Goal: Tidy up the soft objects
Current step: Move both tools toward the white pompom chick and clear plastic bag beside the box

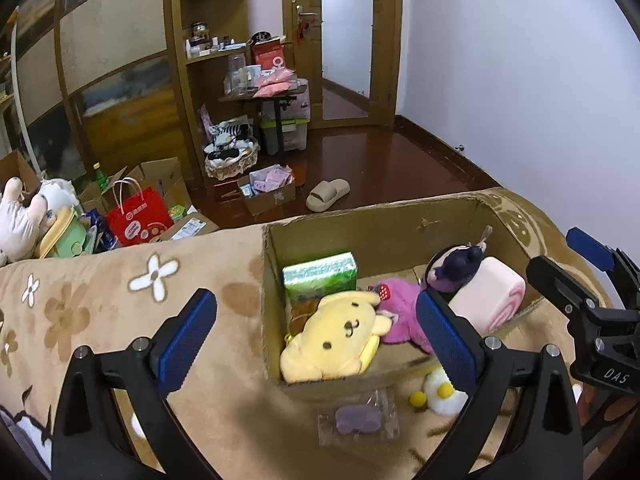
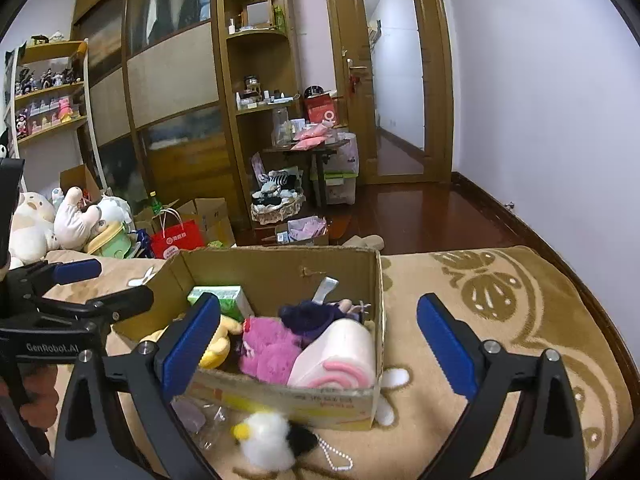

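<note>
One bead chain shows only from the right wrist

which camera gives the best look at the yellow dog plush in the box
The left wrist view: the yellow plush lies face-up in the box, its face fully visible. In the right wrist view a left finger hides most of it.

The left tool hangs with its blue-padded jaws spread wide, holding nothing; the right tool beside it likewise gapes, unladen.
</note>
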The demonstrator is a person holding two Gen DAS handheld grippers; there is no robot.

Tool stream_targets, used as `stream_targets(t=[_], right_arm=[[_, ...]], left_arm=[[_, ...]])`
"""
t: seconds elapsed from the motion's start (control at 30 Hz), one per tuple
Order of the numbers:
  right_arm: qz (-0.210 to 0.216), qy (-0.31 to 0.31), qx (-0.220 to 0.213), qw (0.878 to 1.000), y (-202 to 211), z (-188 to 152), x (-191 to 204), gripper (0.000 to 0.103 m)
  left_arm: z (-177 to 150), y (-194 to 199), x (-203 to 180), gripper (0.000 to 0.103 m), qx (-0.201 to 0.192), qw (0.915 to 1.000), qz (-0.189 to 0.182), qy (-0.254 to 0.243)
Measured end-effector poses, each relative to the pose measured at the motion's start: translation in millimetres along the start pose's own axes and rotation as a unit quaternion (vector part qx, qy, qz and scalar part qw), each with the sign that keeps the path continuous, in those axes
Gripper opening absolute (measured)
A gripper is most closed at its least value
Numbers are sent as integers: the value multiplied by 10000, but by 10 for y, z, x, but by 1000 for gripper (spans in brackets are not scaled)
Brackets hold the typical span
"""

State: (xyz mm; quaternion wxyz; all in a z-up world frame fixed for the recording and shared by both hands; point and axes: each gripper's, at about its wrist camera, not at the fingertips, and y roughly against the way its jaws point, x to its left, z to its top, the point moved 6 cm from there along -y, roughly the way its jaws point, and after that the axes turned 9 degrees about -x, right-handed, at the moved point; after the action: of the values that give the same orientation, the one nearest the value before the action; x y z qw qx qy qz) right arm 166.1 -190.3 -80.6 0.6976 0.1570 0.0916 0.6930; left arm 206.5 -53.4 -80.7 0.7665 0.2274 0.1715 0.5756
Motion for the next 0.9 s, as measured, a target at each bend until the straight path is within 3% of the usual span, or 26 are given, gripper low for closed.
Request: stream_targets(t=[0.23,0.5,0.9], right_arm=[[50,82,164,9998,152,-117,93,103],[120,192,395,9990,285,-264,199,103],[51,153,878,9960,245,-635,159,103]], left_arm=[[-114,154,74,99,294,9995,88,73],[-316,235,147,99,907,9957,118,143],[-604,48,99,99,1555,9878,79,30]])
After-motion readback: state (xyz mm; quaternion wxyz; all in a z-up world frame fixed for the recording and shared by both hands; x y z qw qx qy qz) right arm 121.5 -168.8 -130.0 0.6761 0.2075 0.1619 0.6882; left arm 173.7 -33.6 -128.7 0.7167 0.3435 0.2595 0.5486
